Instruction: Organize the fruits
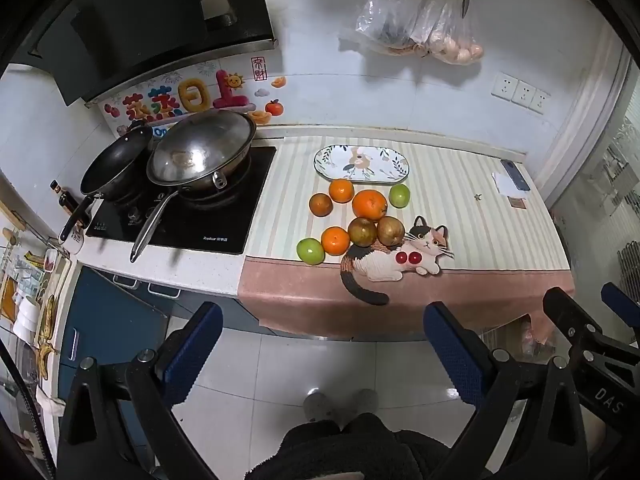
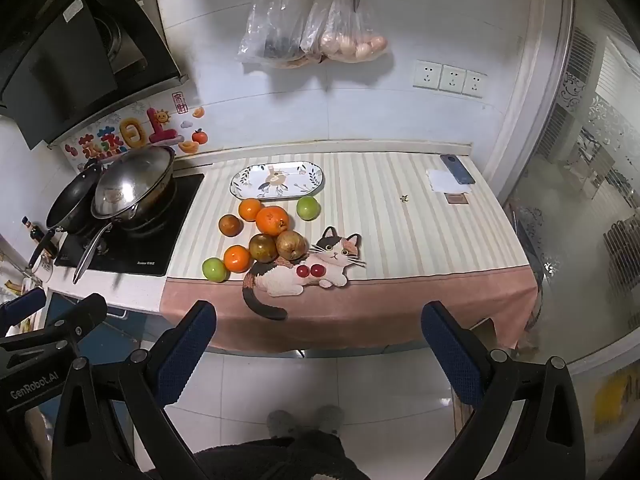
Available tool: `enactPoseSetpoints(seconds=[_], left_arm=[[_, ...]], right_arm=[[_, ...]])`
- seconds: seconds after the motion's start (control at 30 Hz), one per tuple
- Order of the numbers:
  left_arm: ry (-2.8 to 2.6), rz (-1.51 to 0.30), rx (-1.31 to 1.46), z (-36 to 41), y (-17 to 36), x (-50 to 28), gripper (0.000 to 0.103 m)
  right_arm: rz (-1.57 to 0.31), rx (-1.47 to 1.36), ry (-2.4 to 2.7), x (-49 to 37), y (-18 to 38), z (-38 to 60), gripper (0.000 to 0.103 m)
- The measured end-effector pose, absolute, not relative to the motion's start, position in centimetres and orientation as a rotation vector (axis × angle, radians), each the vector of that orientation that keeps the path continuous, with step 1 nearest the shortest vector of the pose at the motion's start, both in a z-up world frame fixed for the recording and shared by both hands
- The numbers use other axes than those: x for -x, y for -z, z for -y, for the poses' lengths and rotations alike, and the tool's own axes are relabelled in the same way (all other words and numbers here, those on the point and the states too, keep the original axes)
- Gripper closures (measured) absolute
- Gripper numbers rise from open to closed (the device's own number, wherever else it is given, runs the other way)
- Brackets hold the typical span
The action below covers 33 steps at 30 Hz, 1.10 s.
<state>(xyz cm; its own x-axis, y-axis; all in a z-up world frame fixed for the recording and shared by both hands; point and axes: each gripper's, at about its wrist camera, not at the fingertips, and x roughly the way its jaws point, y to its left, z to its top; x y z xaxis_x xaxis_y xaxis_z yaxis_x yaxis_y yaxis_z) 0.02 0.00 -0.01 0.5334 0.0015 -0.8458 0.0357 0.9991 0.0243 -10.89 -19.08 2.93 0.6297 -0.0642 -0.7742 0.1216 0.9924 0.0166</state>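
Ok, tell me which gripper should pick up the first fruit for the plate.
Probably the left gripper. In its view the fruit pile and plate lie almost straight ahead; in the right gripper's view they sit off to the left. Both are open, empty and short of the counter, so the margin is small.

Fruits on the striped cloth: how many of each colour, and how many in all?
Orange fruits: 3
Green fruits: 2
Brown fruits: 3
Total: 8, all on the cloth beside the empty plate.

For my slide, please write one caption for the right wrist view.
Open right tool faces eight loose fruits in front of an empty oval plate on a cat-print cloth.
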Motion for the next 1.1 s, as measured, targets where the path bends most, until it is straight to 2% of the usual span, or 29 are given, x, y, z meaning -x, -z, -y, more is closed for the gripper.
enactPoseSetpoints(seconds=[1.1], left_arm=[[0.024,-0.989,-0.012,-0.3,-1.0,0.7,0.0]], right_arm=[[-0.876,-0.085,0.092,11.4,-3.6,19.1,0.0]])
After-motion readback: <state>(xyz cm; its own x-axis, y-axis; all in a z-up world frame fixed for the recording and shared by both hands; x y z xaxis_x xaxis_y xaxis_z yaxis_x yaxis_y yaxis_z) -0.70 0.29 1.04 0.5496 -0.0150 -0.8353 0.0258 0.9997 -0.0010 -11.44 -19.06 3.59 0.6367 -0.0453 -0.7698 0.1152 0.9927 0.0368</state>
